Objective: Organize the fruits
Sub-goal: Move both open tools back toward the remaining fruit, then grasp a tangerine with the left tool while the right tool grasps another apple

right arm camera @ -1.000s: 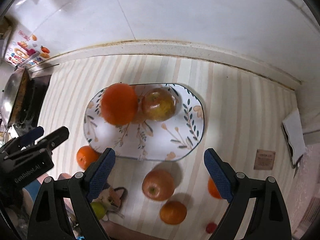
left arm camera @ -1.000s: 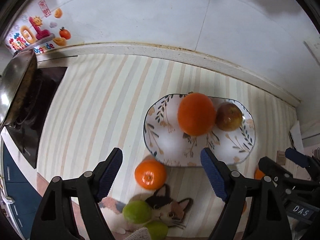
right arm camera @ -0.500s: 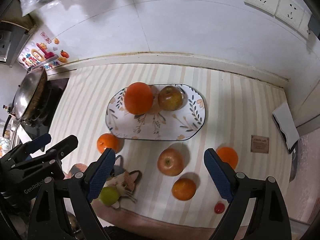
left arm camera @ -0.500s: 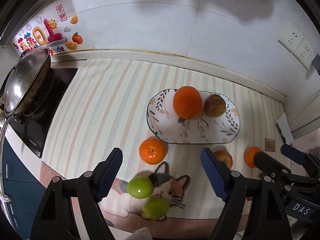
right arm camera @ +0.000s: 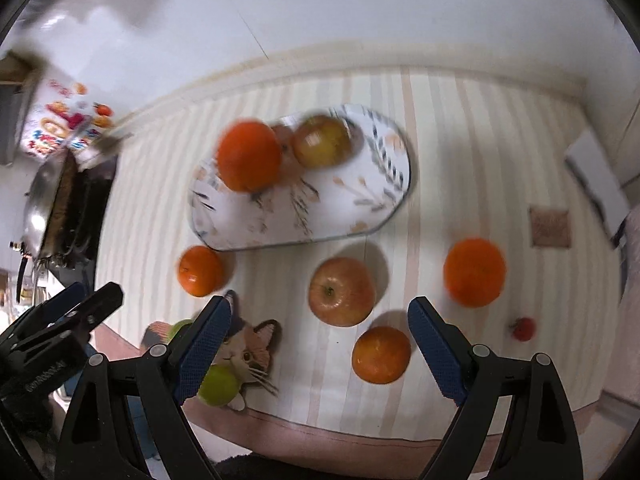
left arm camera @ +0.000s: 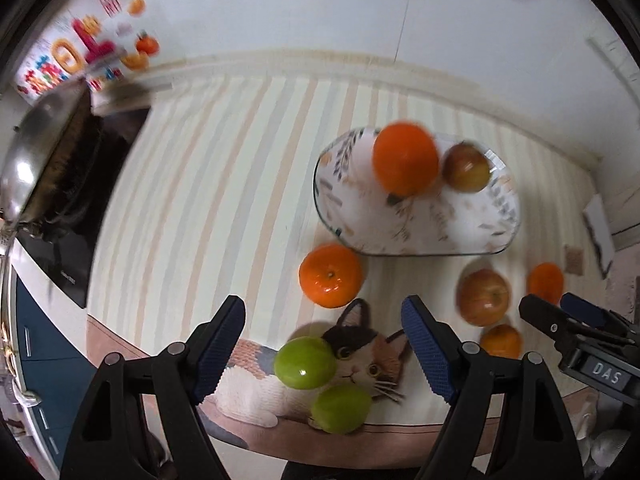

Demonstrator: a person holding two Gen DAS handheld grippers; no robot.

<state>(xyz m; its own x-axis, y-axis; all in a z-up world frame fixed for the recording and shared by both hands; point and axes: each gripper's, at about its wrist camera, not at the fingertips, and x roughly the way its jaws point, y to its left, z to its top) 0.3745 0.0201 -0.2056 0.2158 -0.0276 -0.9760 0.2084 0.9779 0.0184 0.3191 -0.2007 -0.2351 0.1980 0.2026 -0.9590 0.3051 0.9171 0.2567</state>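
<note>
A floral oval plate point(left arm camera: 420, 232) point(right arm camera: 352, 208) holds a large orange point(left arm camera: 405, 163) point(right arm camera: 249, 156) and an apple point(left arm camera: 466, 168) point(right arm camera: 322, 141). Loose on the striped mat lie an orange point(left arm camera: 330, 275) point(right arm camera: 200, 270), a red apple point(right arm camera: 342, 291) point(left arm camera: 483, 297), two more oranges point(right arm camera: 474, 272) point(right arm camera: 381, 354), two green fruits point(left arm camera: 305, 362) point(left arm camera: 341, 409) and a small red fruit point(right arm camera: 523, 329). My left gripper point(left arm camera: 323, 346) is open and empty above the green fruits. My right gripper point(right arm camera: 319, 350) is open and empty above the red apple.
A stove with a steel pan point(left arm camera: 30, 160) stands at the left. A colourful sticker point(left arm camera: 76, 60) is on the wall. A small brown card point(right arm camera: 549, 227) and a white paper point(right arm camera: 596, 184) lie at the right. The counter's front edge is near.
Both grippers pulled back from the plate, then dropped closer over the loose fruit near the front edge. Both stayed open. The fruit has not moved.
</note>
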